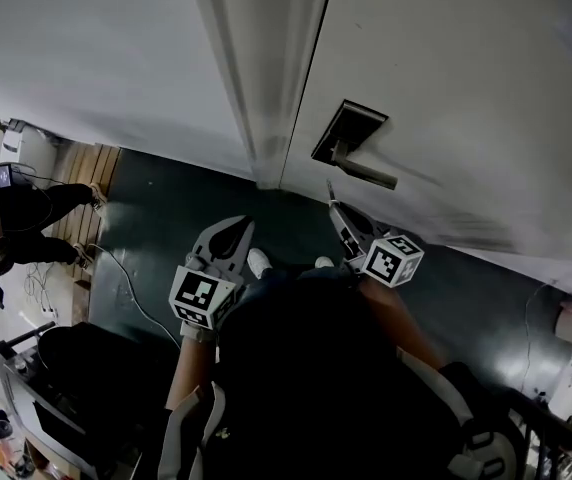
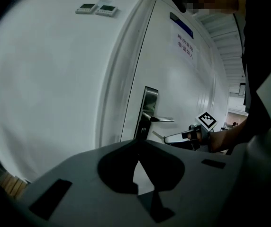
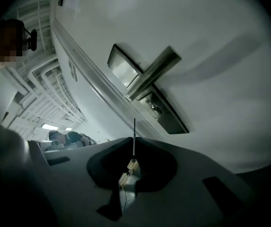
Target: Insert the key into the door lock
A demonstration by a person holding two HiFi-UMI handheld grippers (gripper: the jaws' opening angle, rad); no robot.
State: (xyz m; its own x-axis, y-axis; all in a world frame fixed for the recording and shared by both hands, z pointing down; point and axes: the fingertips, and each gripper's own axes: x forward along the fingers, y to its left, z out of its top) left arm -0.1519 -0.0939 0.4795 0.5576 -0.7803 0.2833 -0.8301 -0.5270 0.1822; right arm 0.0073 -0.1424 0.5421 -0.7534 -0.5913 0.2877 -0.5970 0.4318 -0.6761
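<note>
I have the right gripper (image 3: 133,141) pinching the key (image 3: 134,128), blade pointing straight ahead along the jaws. The keyhole (image 3: 154,109) sits just up and right of the tip, close but apart from it. The left gripper (image 2: 139,143) (pressed together on nothing) hangs farther off, so the right does the work.

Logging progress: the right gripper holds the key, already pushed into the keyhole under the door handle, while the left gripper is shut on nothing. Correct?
Not inserted yet. The right gripper view shows the key held in the right gripper with its tip short of the keyhole, a gap between them. The rest stands.
</note>
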